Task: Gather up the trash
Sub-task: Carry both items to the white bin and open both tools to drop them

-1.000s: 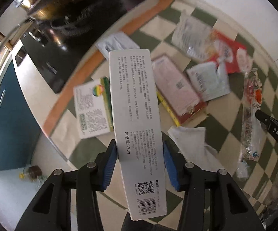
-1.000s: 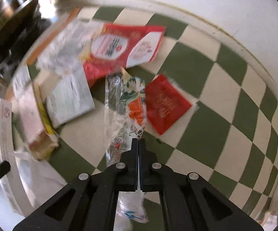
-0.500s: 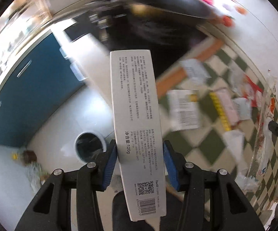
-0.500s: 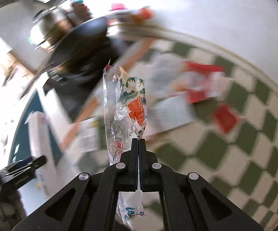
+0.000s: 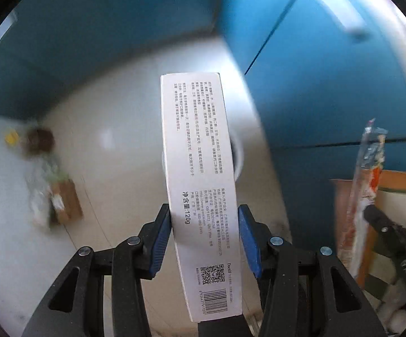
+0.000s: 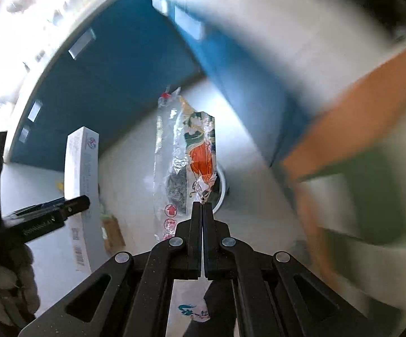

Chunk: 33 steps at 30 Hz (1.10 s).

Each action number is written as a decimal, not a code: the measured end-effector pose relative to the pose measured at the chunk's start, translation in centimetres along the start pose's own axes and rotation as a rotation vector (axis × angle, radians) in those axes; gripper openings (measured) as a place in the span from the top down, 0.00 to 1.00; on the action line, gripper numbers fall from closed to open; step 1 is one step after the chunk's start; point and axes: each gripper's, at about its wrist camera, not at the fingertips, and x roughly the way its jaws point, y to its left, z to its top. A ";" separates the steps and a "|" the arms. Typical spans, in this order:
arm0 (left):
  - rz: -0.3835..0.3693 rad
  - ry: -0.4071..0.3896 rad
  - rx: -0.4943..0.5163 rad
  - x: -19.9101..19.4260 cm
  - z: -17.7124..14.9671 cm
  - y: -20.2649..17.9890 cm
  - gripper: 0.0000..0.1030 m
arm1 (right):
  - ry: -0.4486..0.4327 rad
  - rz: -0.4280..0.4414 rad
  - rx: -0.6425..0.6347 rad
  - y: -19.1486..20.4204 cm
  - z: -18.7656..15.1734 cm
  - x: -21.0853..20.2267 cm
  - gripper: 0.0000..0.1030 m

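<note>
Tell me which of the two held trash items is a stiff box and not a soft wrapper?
The long white carton, clamped by the left gripper, with printed text and a barcode. The right gripper pinches a crinkled clear plastic wrapper with an orange picture.

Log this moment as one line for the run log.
left gripper: shut on white box | right gripper: shut on plastic wrapper | both held above floor | white bin below

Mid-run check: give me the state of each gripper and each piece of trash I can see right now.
left gripper: shut on the white box
white box: held upright, clear of the floor
right gripper: shut on the plastic wrapper
plastic wrapper: pinched, standing up, crumpled
bin: on the floor, mostly hidden behind the wrapper
</note>
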 end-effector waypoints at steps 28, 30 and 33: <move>-0.042 0.151 -0.161 29.2 4.9 9.6 0.11 | 0.387 -0.103 -0.074 -1.0 3.6 40.2 0.22; 0.017 0.091 -0.152 27.9 4.2 9.2 0.11 | 0.356 -0.127 -0.104 -0.7 3.6 39.3 0.11; 0.066 0.045 -0.154 27.0 3.2 9.4 0.11 | 0.305 -0.167 -0.143 -0.4 3.4 37.5 0.00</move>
